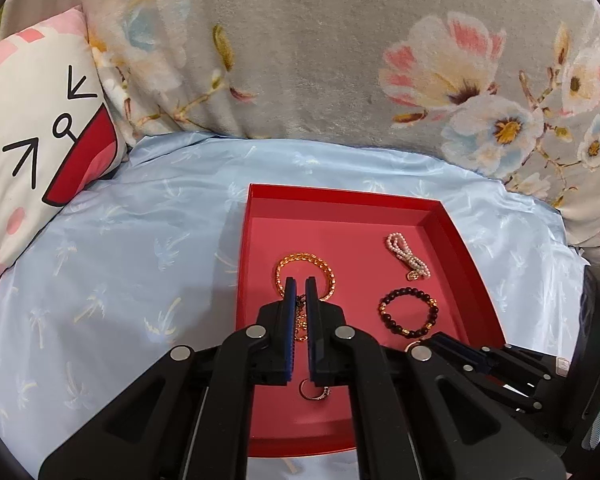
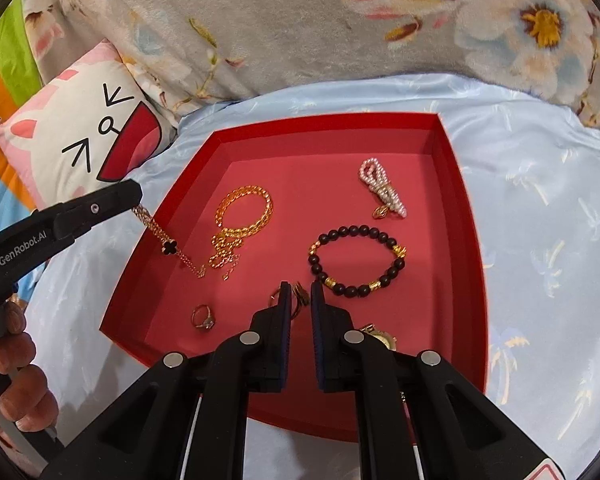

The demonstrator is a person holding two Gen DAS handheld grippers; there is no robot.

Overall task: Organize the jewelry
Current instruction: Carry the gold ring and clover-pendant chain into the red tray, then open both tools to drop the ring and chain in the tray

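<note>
"GenRobot.AI" lettering on left gripper (image 2: 134, 194) arm

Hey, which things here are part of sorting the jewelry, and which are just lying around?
Part of the job:
red tray
clover chain, held by the left gripper
gold chain
pearl strand
dark bead bracelet
ring

Just lying about:
cat-face pillow
floral blanket
blue sheet

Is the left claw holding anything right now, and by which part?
Yes: the left claw pinches the clover-charm chain by its upper end; the rest trails down into the red tray. The right claw holds nothing.
</note>
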